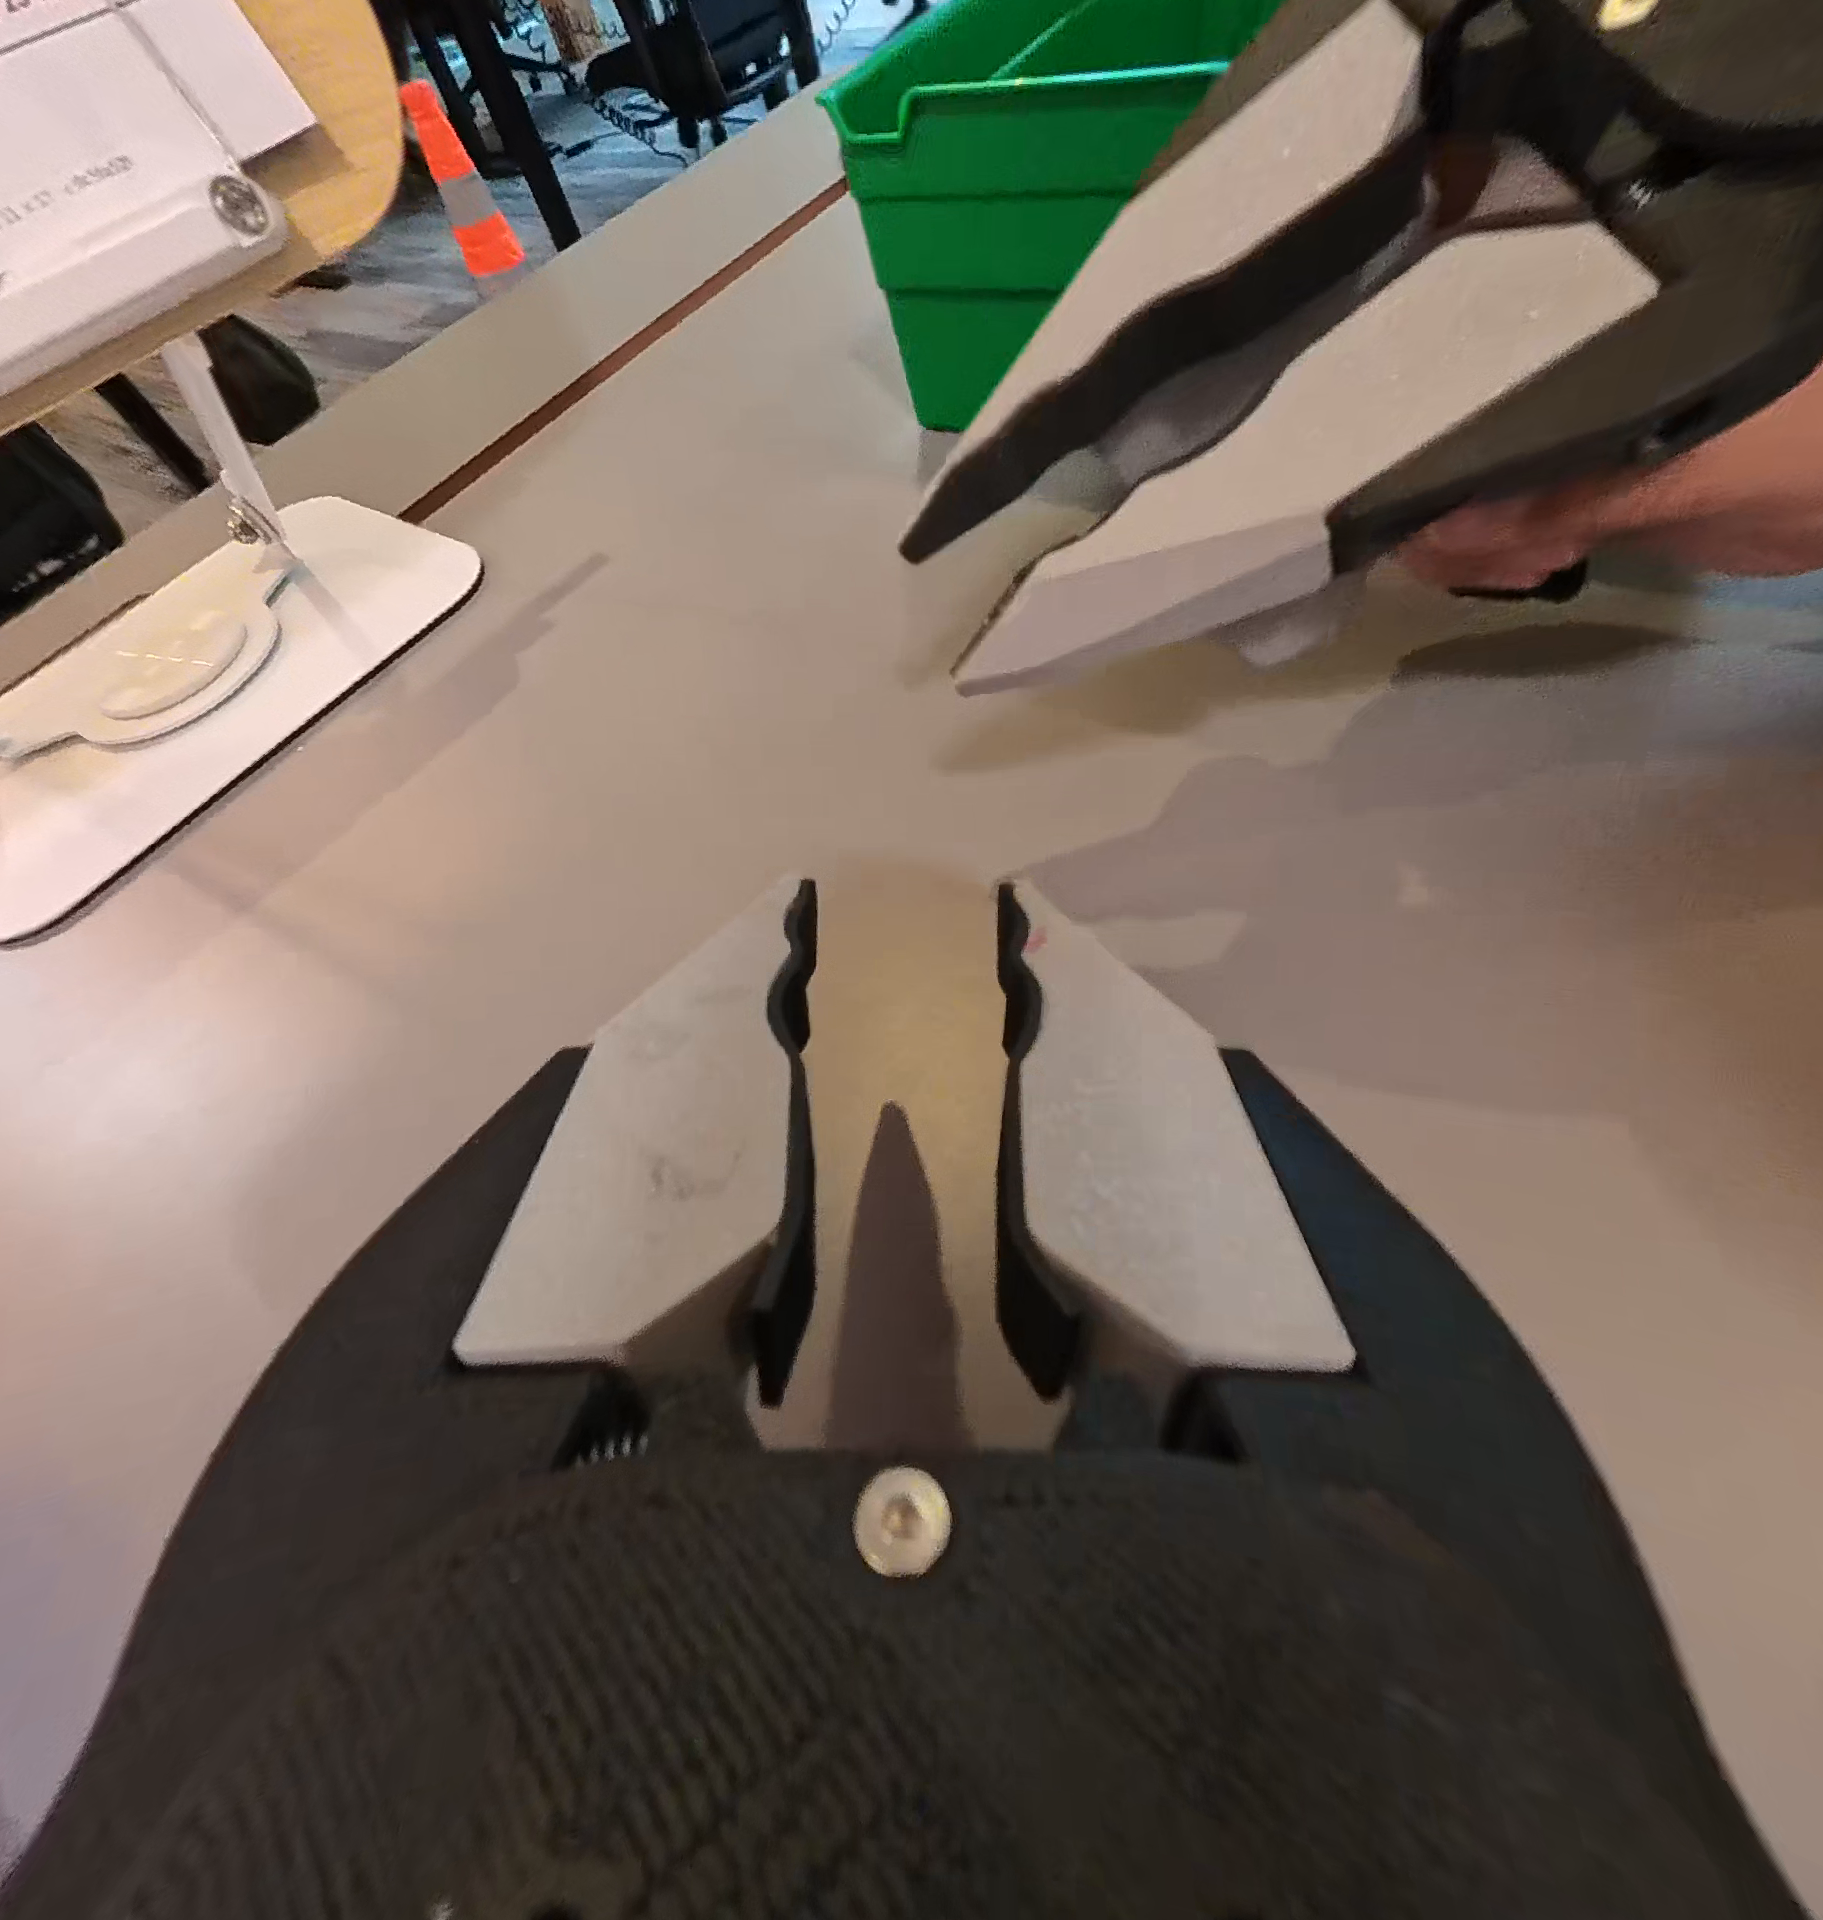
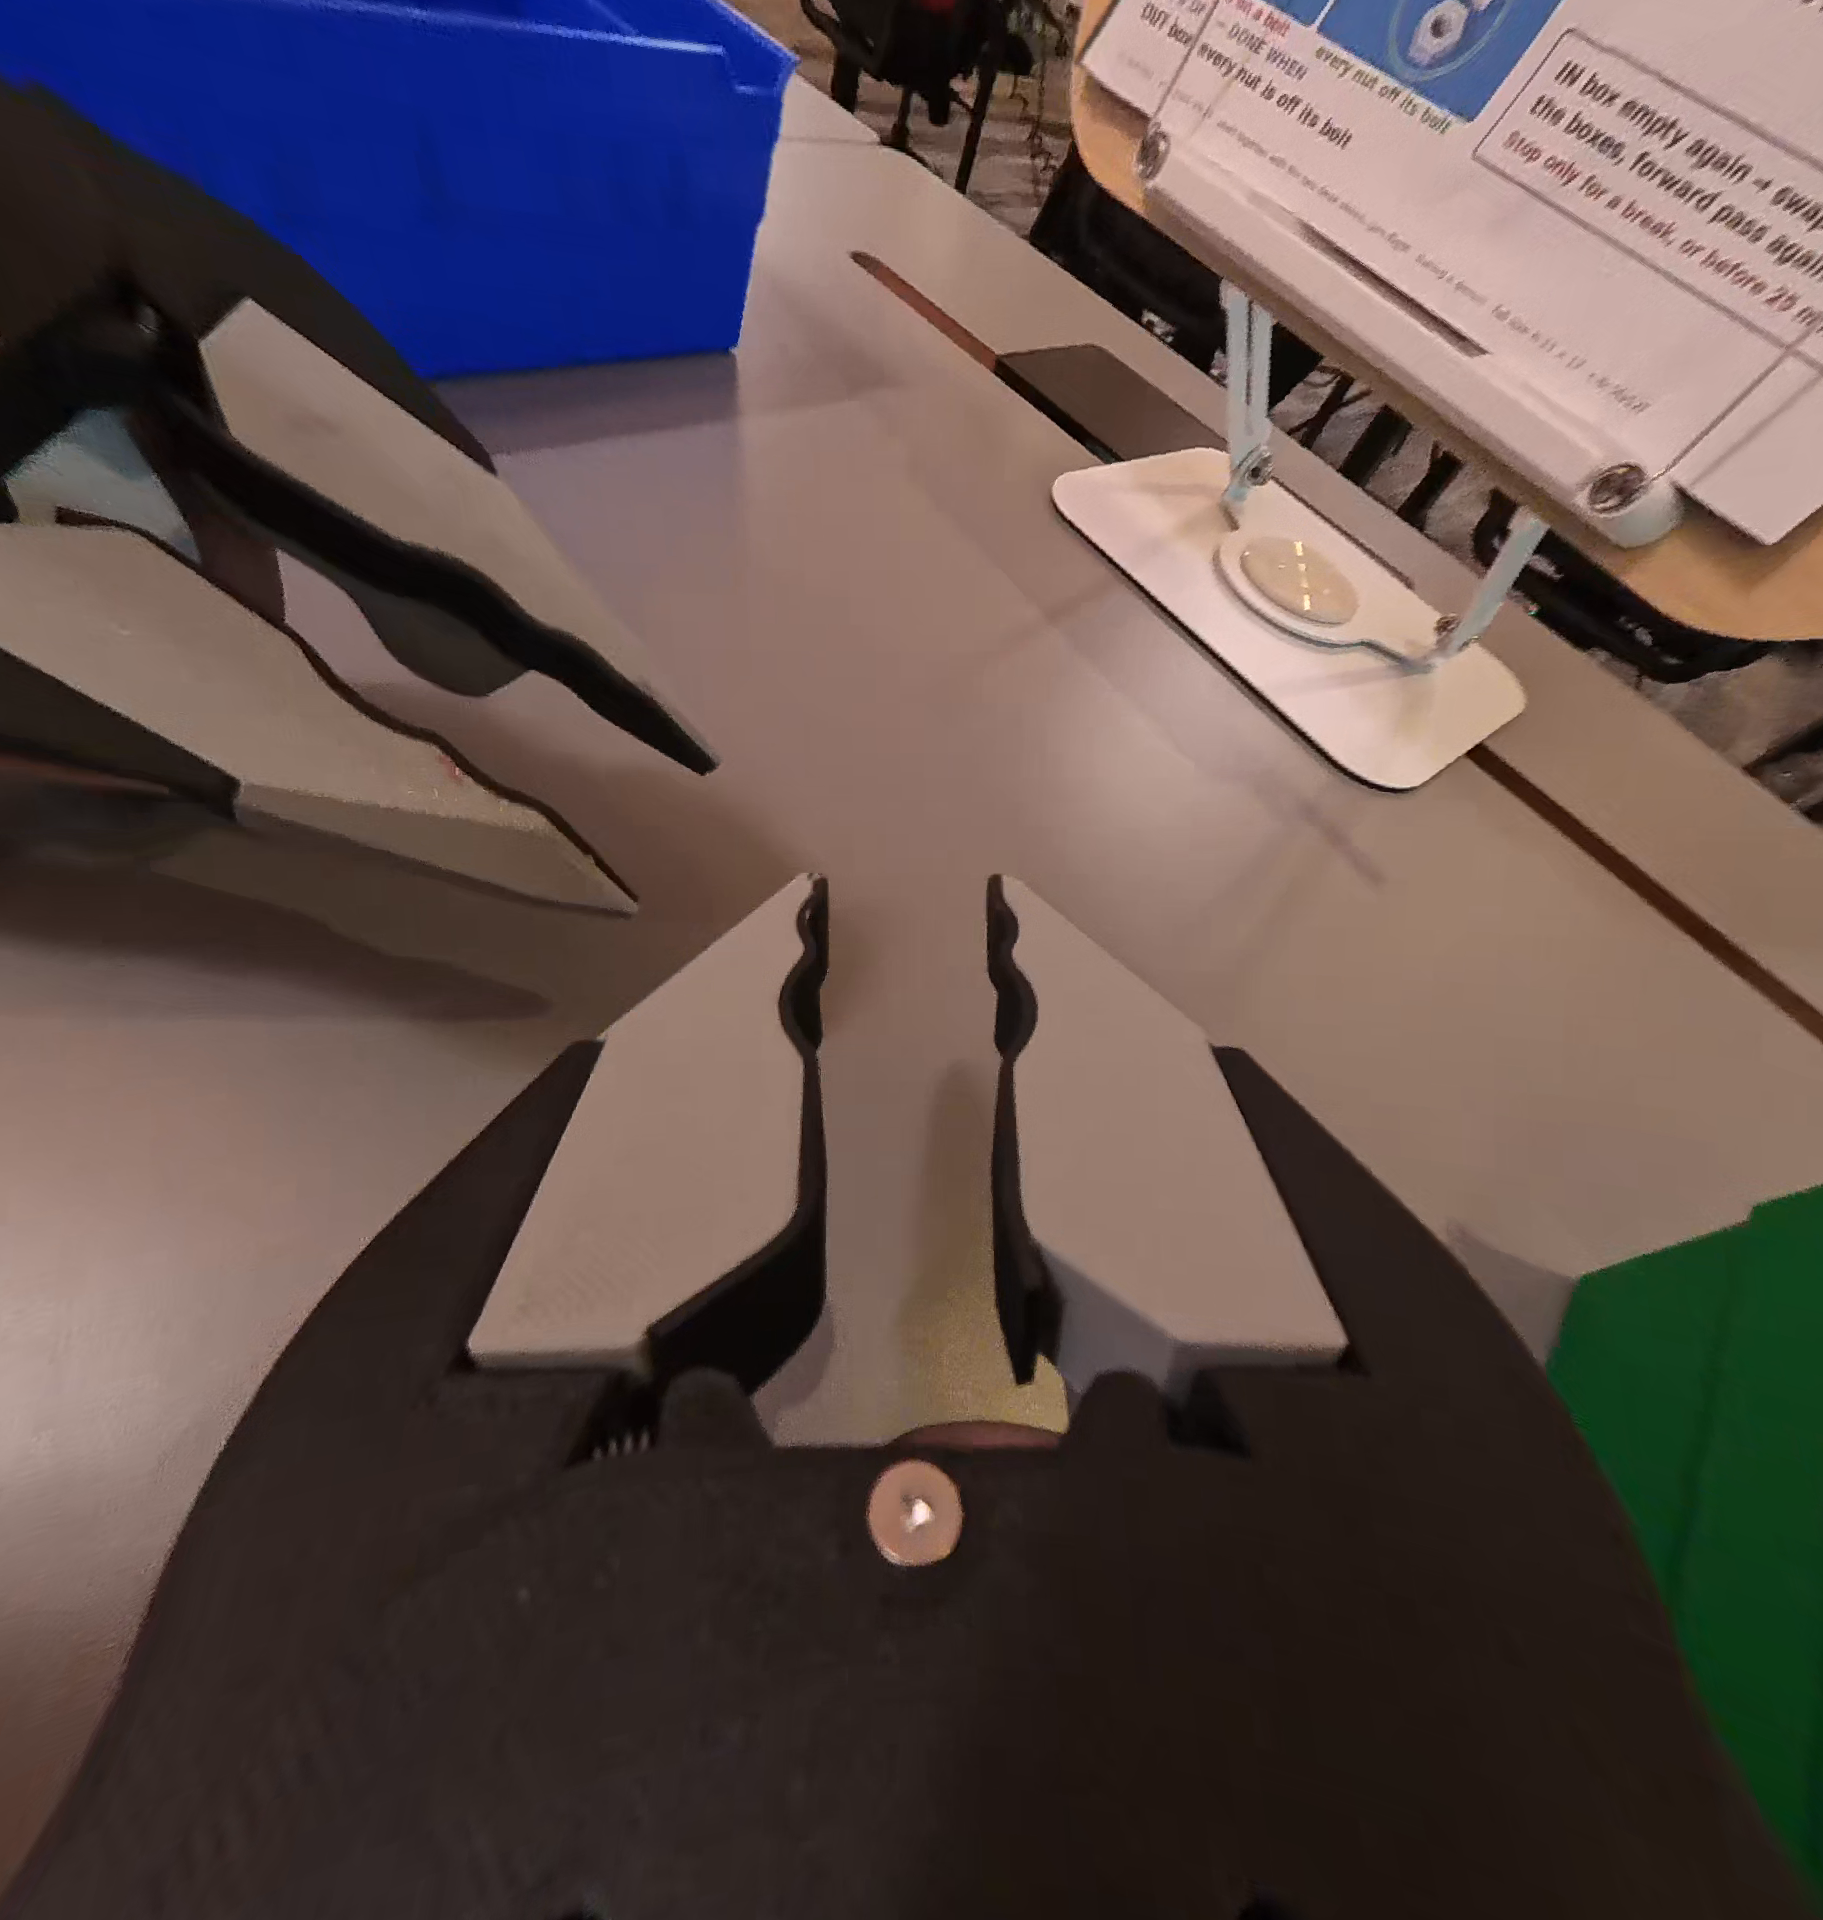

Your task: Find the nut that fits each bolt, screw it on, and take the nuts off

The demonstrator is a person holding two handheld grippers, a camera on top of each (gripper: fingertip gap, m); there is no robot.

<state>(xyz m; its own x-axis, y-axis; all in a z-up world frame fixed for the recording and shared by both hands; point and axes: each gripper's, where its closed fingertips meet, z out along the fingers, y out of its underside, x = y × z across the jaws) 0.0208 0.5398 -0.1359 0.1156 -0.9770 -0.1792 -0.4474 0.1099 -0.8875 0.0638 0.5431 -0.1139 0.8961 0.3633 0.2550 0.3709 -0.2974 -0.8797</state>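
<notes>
No bolt or nut shows in either view. My left gripper [image 1: 905,894] is open and empty, its jaws parted over the bare grey table [image 1: 678,665]. My right gripper [image 2: 907,888] is also open and empty over the table [image 2: 886,582]. The right gripper also shows in the left wrist view [image 1: 948,613] at the upper right, tilted down with its tips close to the table, held by a hand [image 1: 1665,520]. The left gripper shows in the right wrist view [image 2: 658,821] at the left, jaws parted, empty.
A green bin [image 1: 948,208] stands at the back of the table; its corner shows at the right [image 2: 1738,1558]. A blue bin [image 2: 491,177] stands at the back left. A white stand with an instruction sheet [image 1: 211,665] [image 2: 1302,623] sits on the table. There is about 5 cm between the tips of the two grippers.
</notes>
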